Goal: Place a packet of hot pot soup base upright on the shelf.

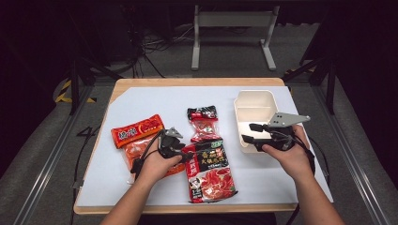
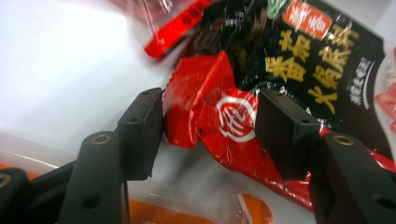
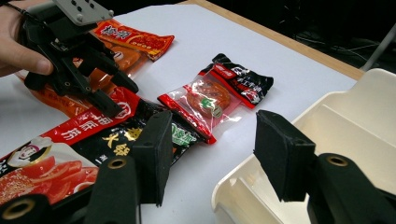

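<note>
Two black jaws of the left gripper [image 2: 210, 135] straddle the folded red corner of the large black-and-red sauce packet [image 1: 210, 171], which lies flat on the white mat [image 1: 141, 101] near the table's front edge. In the left gripper view the pads sit on either side of that corner, part-way open; the left pad is right against the foil, the right pad lies over the packet, and whether they truly pinch it I cannot tell. Just to the left lies an orange packet [image 1: 136, 152] under the left hand [image 1: 155, 166], with a red-orange packet [image 1: 137, 130] beyond it. A small clear-and-red packet [image 1: 203, 123] lies just behind the large one. Right of them, the right gripper [image 1: 248, 132] hangs over the cream divided box [image 1: 256, 101], jaws apart and holding nothing.
</note>
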The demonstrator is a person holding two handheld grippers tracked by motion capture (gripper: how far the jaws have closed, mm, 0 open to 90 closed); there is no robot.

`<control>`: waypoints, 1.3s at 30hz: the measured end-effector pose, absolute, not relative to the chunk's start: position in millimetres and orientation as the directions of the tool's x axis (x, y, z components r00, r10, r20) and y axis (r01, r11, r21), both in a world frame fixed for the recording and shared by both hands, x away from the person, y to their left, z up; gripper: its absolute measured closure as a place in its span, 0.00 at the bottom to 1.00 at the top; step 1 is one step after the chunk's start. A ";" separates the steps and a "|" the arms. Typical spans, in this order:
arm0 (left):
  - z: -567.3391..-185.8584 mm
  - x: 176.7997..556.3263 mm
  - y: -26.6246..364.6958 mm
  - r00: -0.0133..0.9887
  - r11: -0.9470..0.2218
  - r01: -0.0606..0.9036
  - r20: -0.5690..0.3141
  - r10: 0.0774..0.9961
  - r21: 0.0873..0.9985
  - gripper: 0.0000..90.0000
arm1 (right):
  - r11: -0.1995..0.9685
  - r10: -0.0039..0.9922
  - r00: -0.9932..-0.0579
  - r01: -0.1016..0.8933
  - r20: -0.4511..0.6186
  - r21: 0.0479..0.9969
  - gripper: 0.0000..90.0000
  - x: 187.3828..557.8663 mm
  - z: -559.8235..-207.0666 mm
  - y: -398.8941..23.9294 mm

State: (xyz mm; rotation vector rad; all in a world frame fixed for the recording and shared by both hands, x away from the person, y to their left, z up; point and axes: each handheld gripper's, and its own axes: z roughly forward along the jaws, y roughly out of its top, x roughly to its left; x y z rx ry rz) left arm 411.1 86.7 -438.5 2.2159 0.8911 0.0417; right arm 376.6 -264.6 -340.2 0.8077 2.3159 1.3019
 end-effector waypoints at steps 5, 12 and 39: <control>-440.1 412.2 87.5 0.752 -0.477 0.606 -0.263 0.604 0.637 0.52 | 0.419 0.633 -0.773 0.298 -0.040 0.858 0.52 376.4 -340.8 -262.8; -443.6 412.7 88.5 0.738 -0.453 0.634 -0.316 0.597 0.626 0.65 | 0.435 0.628 -0.777 0.298 -0.049 0.850 0.50 377.0 -342.9 -259.3; -405.5 394.0 93.2 0.749 -0.311 0.581 -0.344 0.566 0.752 0.95 | 0.435 0.633 -0.771 0.286 -0.064 0.854 0.54 373.7 -337.5 -261.5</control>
